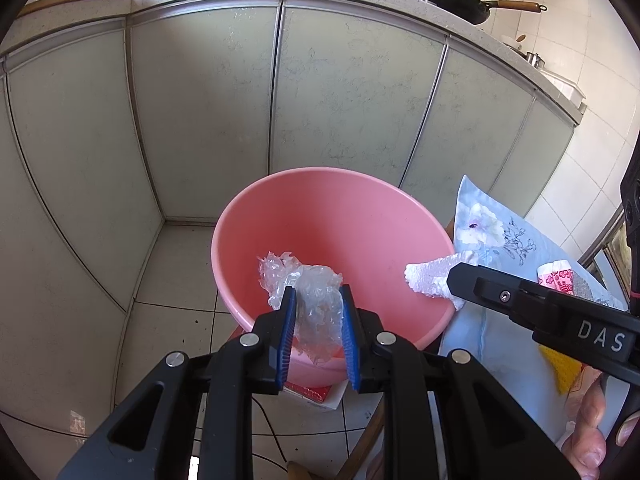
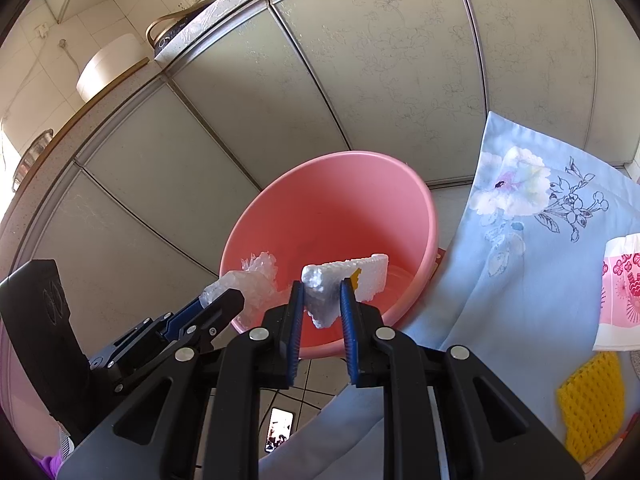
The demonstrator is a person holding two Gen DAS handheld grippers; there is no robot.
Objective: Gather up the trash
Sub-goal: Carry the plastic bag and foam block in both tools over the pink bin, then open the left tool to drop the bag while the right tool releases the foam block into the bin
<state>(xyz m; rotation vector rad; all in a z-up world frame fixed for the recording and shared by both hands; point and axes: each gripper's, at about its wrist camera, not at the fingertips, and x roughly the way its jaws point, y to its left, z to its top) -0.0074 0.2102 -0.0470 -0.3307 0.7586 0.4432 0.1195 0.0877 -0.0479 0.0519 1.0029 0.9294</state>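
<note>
Left gripper (image 1: 316,312): my blue pads are clamped on one crumpled wad of clear plastic film (image 1: 304,284), held over the near rim of the pink plastic basin (image 1: 320,200). Right gripper (image 2: 320,300): pads clamped on one broken piece of white styrofoam (image 2: 344,276), also above the basin's near rim; a yellow scrap shows behind the foam, and I cannot tell whether it is attached.

Count: two grippers, two trash pieces in hand, one basin. From the right wrist I see no other trash on the basin's visible interior. On the floral blue cloth (image 2: 520,240) to the right lie one yellow foam net (image 2: 592,404) and one pink-and-white printed wrapper (image 2: 624,292).

Edges and room: basin mouth is wide and tilted toward me, with space between the two held pieces. Grey cabinet doors (image 1: 200,100) stand just behind the basin. The cloth's edge lies just beside the basin's right rim. One phone (image 2: 279,434) lies on the tiled floor below.
</note>
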